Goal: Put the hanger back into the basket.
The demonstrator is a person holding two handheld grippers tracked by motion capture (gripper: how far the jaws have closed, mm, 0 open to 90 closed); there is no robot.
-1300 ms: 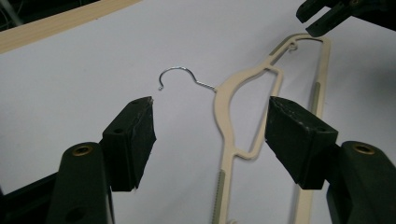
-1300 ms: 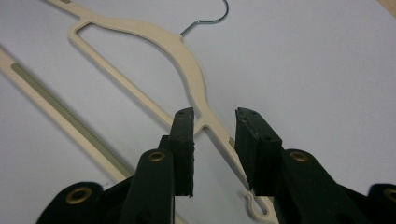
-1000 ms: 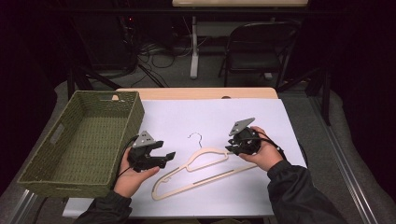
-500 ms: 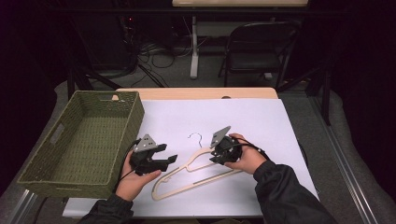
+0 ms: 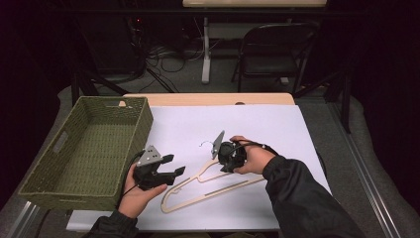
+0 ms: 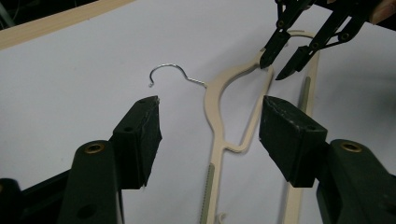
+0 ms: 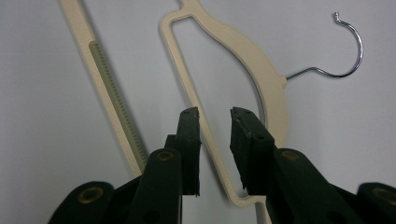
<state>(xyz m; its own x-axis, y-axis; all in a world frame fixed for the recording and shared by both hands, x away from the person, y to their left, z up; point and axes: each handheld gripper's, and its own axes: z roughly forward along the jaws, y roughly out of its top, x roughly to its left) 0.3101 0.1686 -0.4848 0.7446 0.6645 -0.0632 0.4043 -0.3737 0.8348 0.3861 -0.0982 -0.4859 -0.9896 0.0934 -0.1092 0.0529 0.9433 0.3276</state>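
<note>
In the high view, the left hand [image 5: 134, 193] came up from the bottom edge, left of centre, and held the left gripper [image 5: 171, 166] with its jaws spread wide, pointing toward the right of the frame. The right hand [image 5: 252, 157], on a dark-sleeved forearm that rose from the lower right, gripped the right gripper [image 5: 218, 148] near the middle of the frame. Its jaws stood close together with a narrow gap, pointing down and leftward.

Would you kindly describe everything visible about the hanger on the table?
The hanger is cream, apparently wood or plastic, with a thin silver wire hook and a ribbed grey-green strip along its bottom bar. It lies flat and whole on the white sheet, hook pointing away from the person. The right gripper straddles one shoulder arm, jaws slightly apart; contact is unclear.
</note>
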